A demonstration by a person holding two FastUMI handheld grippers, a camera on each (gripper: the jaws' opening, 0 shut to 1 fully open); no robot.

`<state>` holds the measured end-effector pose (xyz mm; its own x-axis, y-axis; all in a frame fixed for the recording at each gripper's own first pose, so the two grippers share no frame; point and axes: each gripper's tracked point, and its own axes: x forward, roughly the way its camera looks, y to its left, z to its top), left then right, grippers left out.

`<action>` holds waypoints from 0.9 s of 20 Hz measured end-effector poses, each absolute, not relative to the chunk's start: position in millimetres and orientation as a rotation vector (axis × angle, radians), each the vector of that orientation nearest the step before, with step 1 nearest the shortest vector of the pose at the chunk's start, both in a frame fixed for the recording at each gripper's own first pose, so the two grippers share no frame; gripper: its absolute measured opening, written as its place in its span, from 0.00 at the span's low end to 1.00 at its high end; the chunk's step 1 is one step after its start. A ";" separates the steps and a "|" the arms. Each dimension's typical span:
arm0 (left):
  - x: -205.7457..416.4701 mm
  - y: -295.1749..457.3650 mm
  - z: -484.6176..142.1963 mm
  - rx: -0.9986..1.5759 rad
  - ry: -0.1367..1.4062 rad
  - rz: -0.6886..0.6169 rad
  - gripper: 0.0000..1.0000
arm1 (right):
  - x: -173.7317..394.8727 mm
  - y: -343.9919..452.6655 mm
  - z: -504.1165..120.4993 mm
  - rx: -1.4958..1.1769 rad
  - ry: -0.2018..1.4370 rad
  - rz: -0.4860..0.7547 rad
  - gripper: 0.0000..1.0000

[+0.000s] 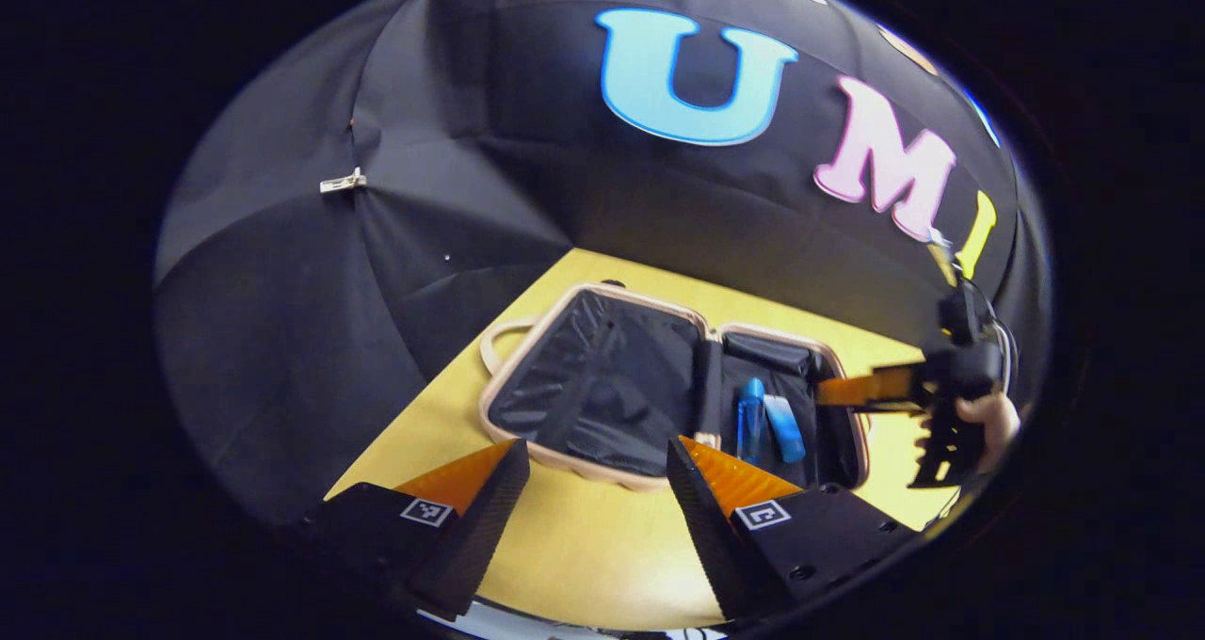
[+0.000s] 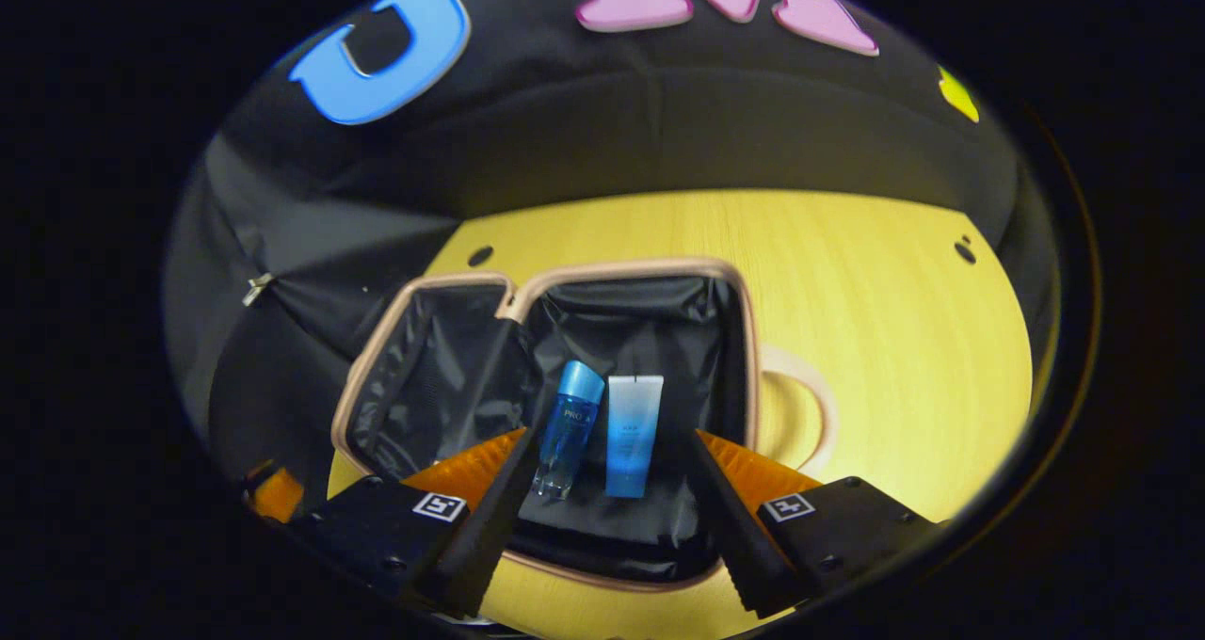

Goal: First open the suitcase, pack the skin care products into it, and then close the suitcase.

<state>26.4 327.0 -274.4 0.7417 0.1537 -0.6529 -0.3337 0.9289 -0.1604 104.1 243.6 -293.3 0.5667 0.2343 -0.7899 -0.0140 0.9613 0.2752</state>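
Inside the open suitcase — bottle beside tube.

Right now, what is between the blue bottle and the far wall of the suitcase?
Nothing but bare black lining. In the right gripper view the blue bottle lies beside the tube, and beyond them the lining runs bare to the suitcase rim.

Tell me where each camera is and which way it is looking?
Left gripper view: rides the left gripper, above the table, looking across the open suitcase toward the booth wall; its own open jaws show at the bottom, and the right gripper with a hand farther right.
Right gripper view: rides the right gripper, close over the suitcase half holding the bottle and tube; its own open jaws show.
Shared: the suitcase, bottle, tube and table.
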 end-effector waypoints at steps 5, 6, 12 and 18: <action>79.7 436.9 -299.3 -0.465 0.650 0.356 0.91 | 61.1 189.5 -232.6 0.264 0.810 0.068 0.97; 88.9 451.6 -308.7 -0.499 0.658 0.371 0.91 | 48.5 178.4 -228.3 0.276 0.806 0.043 0.98; 141.7 489.5 -384.2 -0.663 0.770 0.394 0.87 | -26.3 114.9 -206.4 0.161 0.740 -0.051 0.97; 155.4 495.8 -428.3 -0.796 0.849 0.421 0.80 | -70.1 113.7 -203.1 0.086 0.771 -0.041 0.97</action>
